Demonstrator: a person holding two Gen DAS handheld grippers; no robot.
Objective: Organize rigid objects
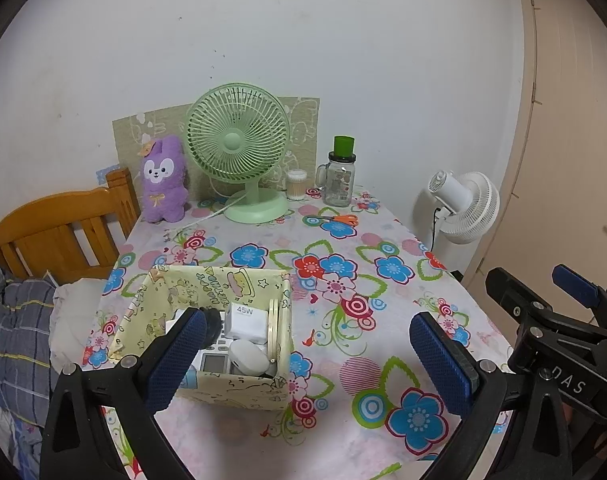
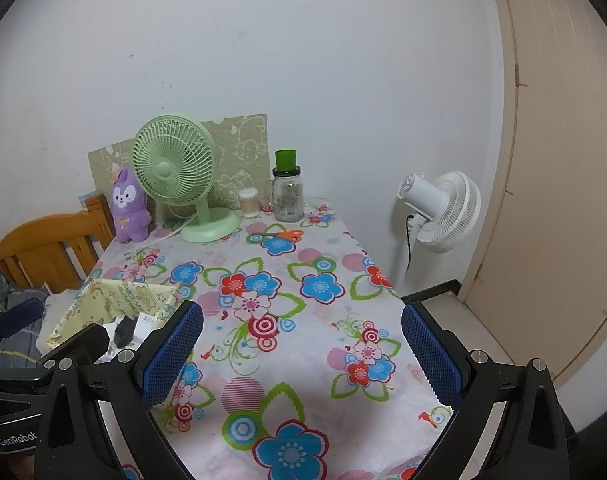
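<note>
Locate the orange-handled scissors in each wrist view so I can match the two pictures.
Left wrist view: the scissors lie on the tablecloth right of centre, toward the far end, in front of the glass jar.
Right wrist view: the scissors lie near the picture's middle, again just in front of the glass jar.
Shared landmark: the green desk fan stands left of the scissors in both.

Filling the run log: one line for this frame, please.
left gripper: open, empty | right gripper: open, empty | yellow box: holds white 45W charger, other items | orange scissors: far end of table
</note>
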